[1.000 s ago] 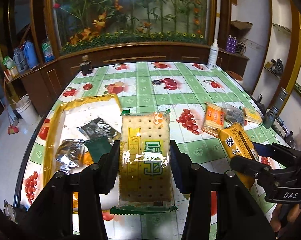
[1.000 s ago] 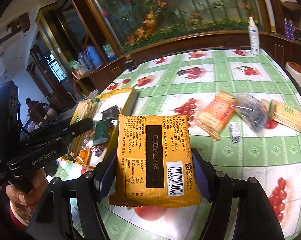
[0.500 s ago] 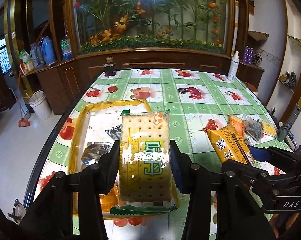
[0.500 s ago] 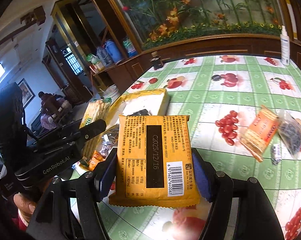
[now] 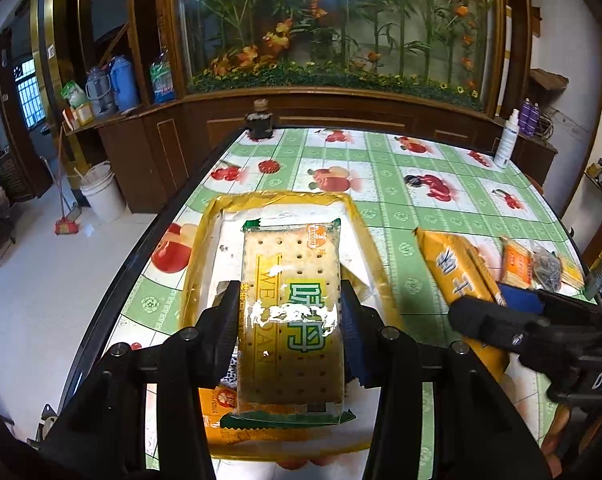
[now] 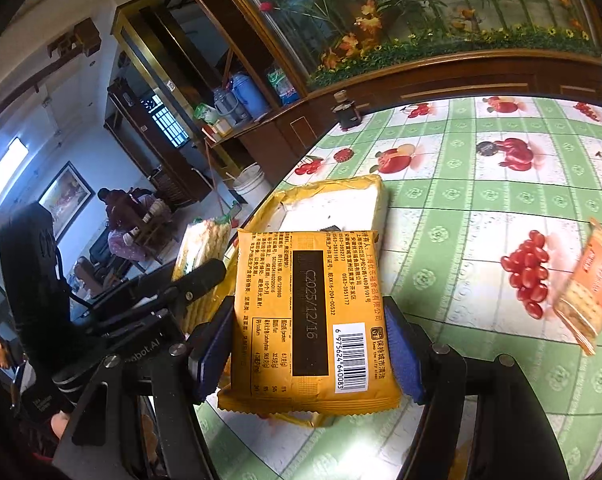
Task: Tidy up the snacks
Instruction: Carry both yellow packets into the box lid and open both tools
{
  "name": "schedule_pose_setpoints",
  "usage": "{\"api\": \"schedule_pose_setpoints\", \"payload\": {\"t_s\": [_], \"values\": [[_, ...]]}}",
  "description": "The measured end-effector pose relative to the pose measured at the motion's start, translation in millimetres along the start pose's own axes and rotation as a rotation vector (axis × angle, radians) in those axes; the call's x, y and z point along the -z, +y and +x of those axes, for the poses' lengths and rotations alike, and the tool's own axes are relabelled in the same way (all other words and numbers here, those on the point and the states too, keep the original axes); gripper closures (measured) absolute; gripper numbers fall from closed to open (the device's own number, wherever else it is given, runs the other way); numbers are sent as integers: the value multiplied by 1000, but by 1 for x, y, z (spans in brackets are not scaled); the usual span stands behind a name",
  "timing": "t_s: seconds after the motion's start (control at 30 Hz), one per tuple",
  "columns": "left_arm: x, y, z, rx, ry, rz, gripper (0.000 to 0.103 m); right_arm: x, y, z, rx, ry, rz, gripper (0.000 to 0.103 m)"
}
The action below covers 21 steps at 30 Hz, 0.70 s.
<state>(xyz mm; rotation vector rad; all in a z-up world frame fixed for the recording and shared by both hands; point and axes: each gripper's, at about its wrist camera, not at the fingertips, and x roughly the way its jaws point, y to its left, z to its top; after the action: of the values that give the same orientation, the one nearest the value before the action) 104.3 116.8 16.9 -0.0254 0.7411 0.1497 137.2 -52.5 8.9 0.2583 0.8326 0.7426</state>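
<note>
Orange packet (image 6: pixel 307 320) between right tongs is showing "C2025/12/16", barcode 6 975624 640083 — neighbouring gripper (image 5: pixel 541 332) is reading "DAS".

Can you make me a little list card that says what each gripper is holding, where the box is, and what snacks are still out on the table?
left hand-held gripper: shut on cracker pack, above the box
right hand-held gripper: shut on yellow snack bag
yellow box: open, near the table's left edge, some packets inside
snacks outside the box: orange cracker pack, dark clear packet
table: green checked cloth with fruit pictures
</note>
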Motion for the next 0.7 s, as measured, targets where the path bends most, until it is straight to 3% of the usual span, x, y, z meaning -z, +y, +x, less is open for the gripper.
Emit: {"api": "schedule_pose_setpoints", "payload": {"t_s": [0.23, 0.7], "values": [[-3, 30, 36, -6, 85, -70, 59, -27, -2, 42, -15, 18, 24, 33], [-4, 30, 74, -42, 146, -55, 59, -66, -4, 148, 15, 108, 26, 32]]}}
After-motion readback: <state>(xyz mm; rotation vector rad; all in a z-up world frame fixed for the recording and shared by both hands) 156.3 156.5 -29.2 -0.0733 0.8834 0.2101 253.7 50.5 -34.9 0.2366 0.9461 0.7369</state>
